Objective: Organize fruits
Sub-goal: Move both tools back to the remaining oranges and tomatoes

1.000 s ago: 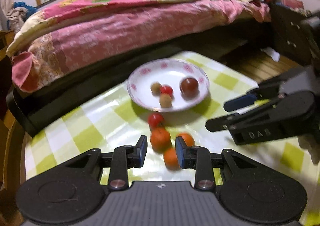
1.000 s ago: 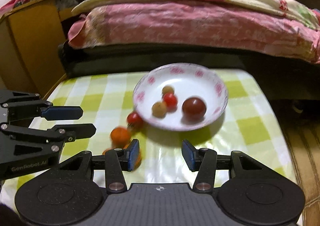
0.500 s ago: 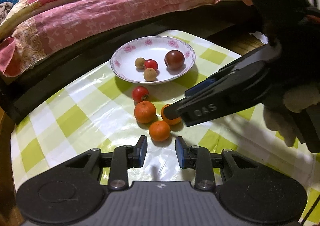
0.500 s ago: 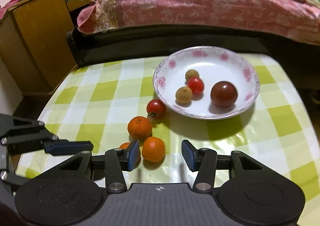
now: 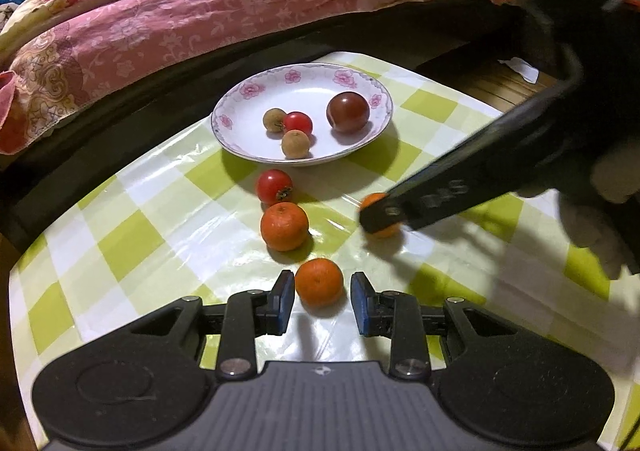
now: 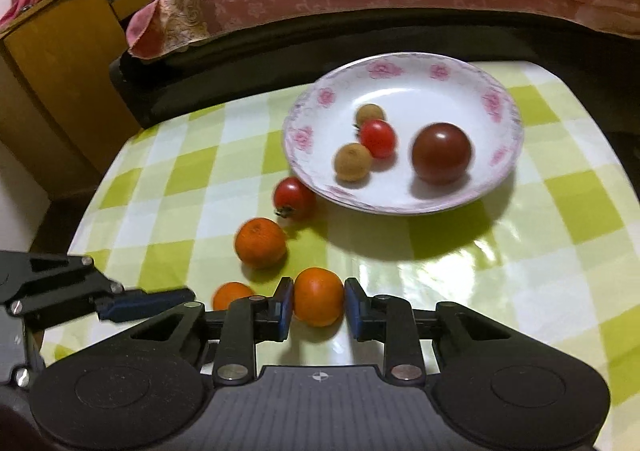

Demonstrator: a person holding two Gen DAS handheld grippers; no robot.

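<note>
My plate (image 6: 404, 207) near the tabletop's far edge holds 4 fruits. My right gripper (image 6: 318, 305) now pinches 1 tangerine (image 6: 319, 301), pulled aside from the others; my left gripper (image 5: 322, 301) stays spread.

The white plate (image 6: 500, 99) has pink flowers on its rim, the tablecloth (image 6: 560, 219) is checked green and white, and the quilt (image 5: 200, 11) is flowery pink.

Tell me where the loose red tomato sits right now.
The red tomato lies on the checked tablecloth, just off the plate rim's near side, with an orange right behind it toward the grippers.
</note>
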